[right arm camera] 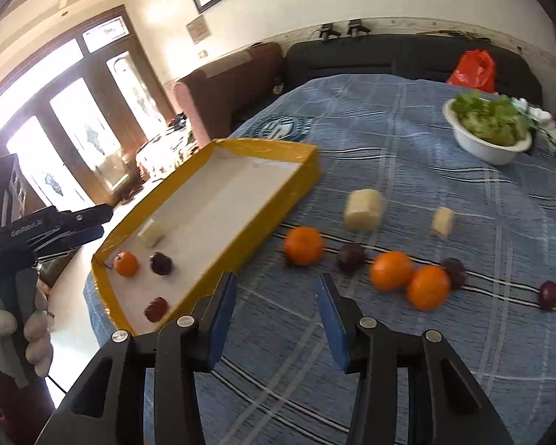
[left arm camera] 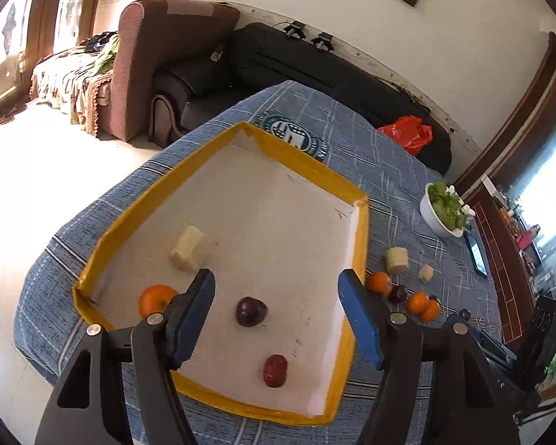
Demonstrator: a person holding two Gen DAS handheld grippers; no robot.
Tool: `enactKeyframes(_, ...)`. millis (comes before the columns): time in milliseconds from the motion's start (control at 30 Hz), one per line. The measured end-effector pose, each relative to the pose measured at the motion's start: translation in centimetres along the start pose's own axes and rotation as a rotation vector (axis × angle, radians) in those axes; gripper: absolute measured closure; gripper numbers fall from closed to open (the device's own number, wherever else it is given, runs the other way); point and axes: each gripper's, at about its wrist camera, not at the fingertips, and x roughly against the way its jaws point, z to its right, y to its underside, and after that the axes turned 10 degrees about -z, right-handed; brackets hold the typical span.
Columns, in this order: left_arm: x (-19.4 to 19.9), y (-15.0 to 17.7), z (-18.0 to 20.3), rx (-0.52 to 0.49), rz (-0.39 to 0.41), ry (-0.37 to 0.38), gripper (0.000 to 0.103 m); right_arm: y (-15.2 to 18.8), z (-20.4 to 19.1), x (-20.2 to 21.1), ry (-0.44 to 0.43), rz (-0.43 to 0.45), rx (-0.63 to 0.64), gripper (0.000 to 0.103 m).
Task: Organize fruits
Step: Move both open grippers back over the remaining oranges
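A yellow-rimmed white tray (left arm camera: 218, 144) (right arm camera: 270, 200) lies on the blue cloth. In it are an orange (left arm camera: 154, 298) (right arm camera: 126, 264), a dark plum (left arm camera: 251, 310) (right arm camera: 161, 263), a red date (left arm camera: 275, 370) (right arm camera: 155, 309) and a pale chunk (left arm camera: 189, 248) (right arm camera: 151, 233). My left gripper (left arm camera: 276, 296) is open and empty above the tray's near part. My right gripper (right arm camera: 276, 293) is open and empty over the cloth, just short of an orange (right arm camera: 303, 245). Right of the tray lie more oranges (right arm camera: 392, 270) (left arm camera: 379, 282), dark plums (right arm camera: 351, 256) and pale chunks (right arm camera: 364, 204) (left arm camera: 396, 259).
A white bowl of greens (right arm camera: 489, 126) (left arm camera: 444, 209) stands at the far right of the table. A red bag (right arm camera: 472, 66) lies on the dark sofa (left arm camera: 278, 59) behind. A phone (left arm camera: 476, 250) lies near the table's right edge. My left gripper also shows at the right wrist view's left edge (right arm camera: 48, 230).
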Motion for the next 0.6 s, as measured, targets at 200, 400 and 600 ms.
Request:
enactKeyframes(200,-2.2,1.6,5.7,-0.1,-0.047,0.044,0.034,2.9,9.1,5.7,0.138,0.061,-0.167,0.054)
enactKeyframes(400,-4.8,3.3,10.2,-0.197,-0.114,0.059,0.034,5.0,12.0,7.1,0.156,0.076,-0.246,0.053)
enactKeyframes(600,-6.6,4.1,11.1,-0.219,-0.159,0.049,0.034,4.8,10.8,4.0,0.115,0.019,-0.208,0.053)
